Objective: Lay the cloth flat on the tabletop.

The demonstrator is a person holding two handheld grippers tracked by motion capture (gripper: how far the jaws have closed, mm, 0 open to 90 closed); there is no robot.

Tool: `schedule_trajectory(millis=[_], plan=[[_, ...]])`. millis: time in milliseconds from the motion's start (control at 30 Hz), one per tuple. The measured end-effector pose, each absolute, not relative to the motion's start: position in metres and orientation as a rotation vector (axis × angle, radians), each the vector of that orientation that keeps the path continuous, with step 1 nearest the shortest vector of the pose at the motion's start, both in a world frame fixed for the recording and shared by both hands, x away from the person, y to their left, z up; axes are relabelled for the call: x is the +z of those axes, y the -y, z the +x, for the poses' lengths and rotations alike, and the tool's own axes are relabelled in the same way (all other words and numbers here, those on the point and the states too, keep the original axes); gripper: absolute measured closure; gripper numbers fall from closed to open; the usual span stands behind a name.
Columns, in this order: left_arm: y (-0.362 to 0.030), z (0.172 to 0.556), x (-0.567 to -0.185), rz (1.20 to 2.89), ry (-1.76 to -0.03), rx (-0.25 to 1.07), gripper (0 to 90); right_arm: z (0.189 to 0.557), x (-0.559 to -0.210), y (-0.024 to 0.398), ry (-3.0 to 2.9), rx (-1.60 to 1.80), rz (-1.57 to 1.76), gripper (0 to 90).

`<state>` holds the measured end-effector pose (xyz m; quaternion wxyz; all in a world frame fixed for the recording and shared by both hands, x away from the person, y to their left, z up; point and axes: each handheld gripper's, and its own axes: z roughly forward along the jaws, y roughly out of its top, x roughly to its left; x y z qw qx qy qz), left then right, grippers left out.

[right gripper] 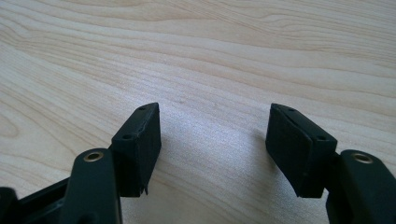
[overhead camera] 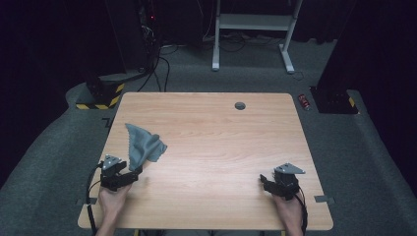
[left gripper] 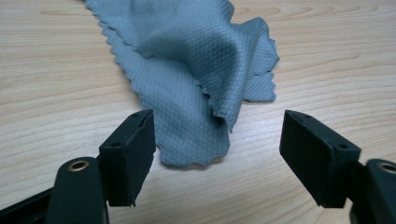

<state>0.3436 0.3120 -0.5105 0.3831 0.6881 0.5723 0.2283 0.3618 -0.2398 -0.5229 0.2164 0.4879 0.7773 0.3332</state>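
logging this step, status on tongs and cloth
Left tongs open, cloth edge between the jaws, not gripped. Right tongs open over bare table. Cloth crumpled, partly raised. Nothing in the way.

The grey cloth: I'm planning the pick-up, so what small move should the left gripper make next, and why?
Probably ease the left gripper forward and close on the near edge of the grey cloth. Its jaws stand open with the crumpled cloth's edge lying just ahead between them, unpressed. The right gripper sits open over bare table.

Dim rm: grey carpet floor [overhead camera: 344, 147], wood table [overhead camera: 221, 147], white desk frame [overhead camera: 253, 22] at back, cables.
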Motion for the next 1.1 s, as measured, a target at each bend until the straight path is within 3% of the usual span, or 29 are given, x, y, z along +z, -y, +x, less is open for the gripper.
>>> schedule_trajectory(millis=[600,1100], plan=[[-0.299,0.367,-0.506,1.786,-1.444,0.565,25.6,0.362,-0.523,0.240,-2.154,0.923,1.352,35.5],[-0.290,0.413,-0.513,1.836,-1.541,0.596,24.2,0.362,-0.523,0.240,-2.155,0.923,1.350,35.5]])
